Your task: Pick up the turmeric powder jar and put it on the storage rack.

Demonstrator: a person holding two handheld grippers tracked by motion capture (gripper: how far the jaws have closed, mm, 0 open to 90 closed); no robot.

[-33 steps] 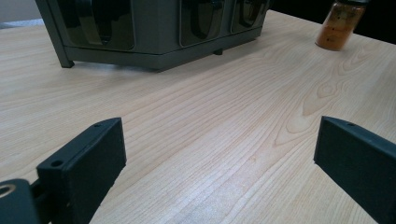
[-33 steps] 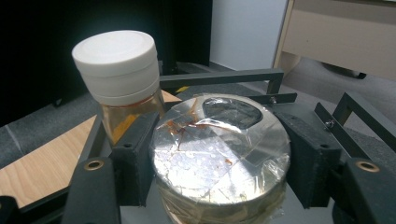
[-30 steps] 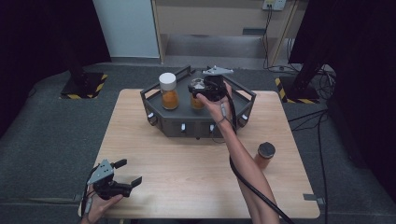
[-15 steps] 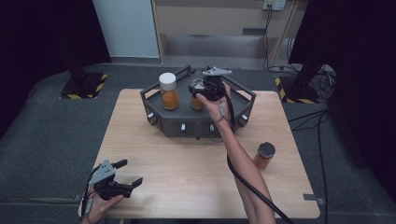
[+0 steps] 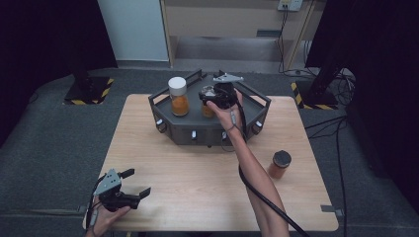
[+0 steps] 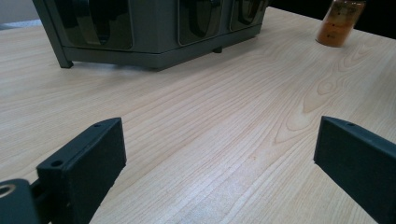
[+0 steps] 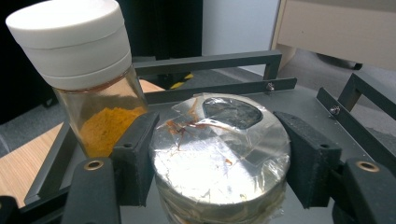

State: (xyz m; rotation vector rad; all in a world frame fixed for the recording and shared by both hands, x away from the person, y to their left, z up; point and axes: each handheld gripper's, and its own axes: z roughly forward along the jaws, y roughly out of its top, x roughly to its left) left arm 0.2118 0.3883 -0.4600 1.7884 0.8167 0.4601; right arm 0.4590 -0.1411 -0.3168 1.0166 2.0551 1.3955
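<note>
The left gripper (image 5: 129,185) rests at the near left corner of the table (image 5: 197,177), well short of the grey tray (image 5: 212,129), its jaws wide apart with nothing between them. The left gripper view confirms this: only bare wood lies between the two black jaws, and beyond them stand the tray's front panels (image 6: 154,28). To the tray's right, out on the table, stands a dark-lidded jar (image 5: 280,164) of orange powder, seen by that camera at far right (image 6: 339,21).

On the tray itself, the right gripper (image 5: 213,98) is clamped on a foil-topped jar (image 5: 209,104). From above, the hand covers most of that jar; the right gripper view shows what the high view hides, the jaws pressing either side of its wrinkled silver seal (image 7: 219,161), with a torn dark patch in the foil. Just beside it, toward the tray's left side, stands a white-lidded jar (image 5: 178,96) of orange powder, upright (image 7: 88,74). The tray's rails (image 7: 210,60) rise behind both jars.
</note>
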